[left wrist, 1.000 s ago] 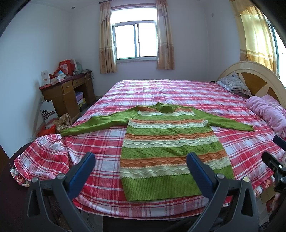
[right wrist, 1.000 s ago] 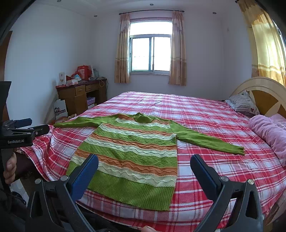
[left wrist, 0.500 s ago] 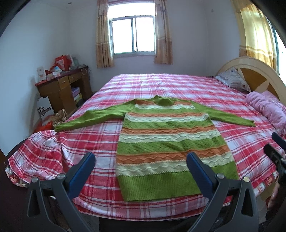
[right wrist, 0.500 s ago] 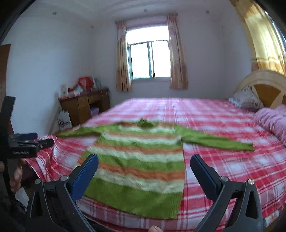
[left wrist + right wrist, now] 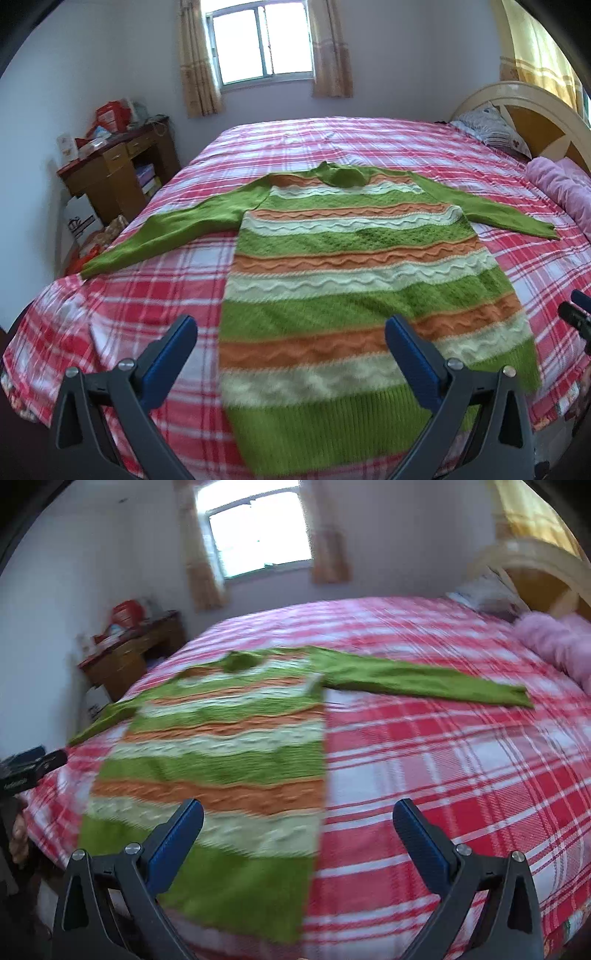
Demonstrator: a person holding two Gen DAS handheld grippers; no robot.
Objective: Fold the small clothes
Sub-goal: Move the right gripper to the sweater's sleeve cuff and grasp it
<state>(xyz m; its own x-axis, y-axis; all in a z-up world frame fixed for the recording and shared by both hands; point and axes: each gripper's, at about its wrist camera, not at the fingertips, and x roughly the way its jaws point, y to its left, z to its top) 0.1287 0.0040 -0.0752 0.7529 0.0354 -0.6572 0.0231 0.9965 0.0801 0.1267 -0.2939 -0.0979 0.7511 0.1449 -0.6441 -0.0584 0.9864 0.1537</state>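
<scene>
Your sweater (image 5: 354, 266) lies flat on the plaid bed (image 5: 369, 140), hem toward you at the near edge, collar pointing away toward the window, so its long axis runs straight out from the jaws and the two sleeves stretch sideways across it. Your left gripper (image 5: 291, 350) hangs over the hem with both fingers spread wide and nothing between them; the left side seam sits just inside its left finger, and the body fills most of the gap. Your right gripper (image 5: 297, 830) is likewise released and empty, and it straddles the sweater's right side seam, green knit under its left finger and bare bedspread under its right. That view is smeared by motion, so take the exact seam line there as approximate. The right sleeve (image 5: 424, 681) runs off to the right, well beyond the right gripper, and the left sleeve (image 5: 166, 236) trails toward the bed's left edge near the desk (image 5: 110, 173). Each gripper looks nearest its own hem corner, so a lengthwise fold would likely start there.
</scene>
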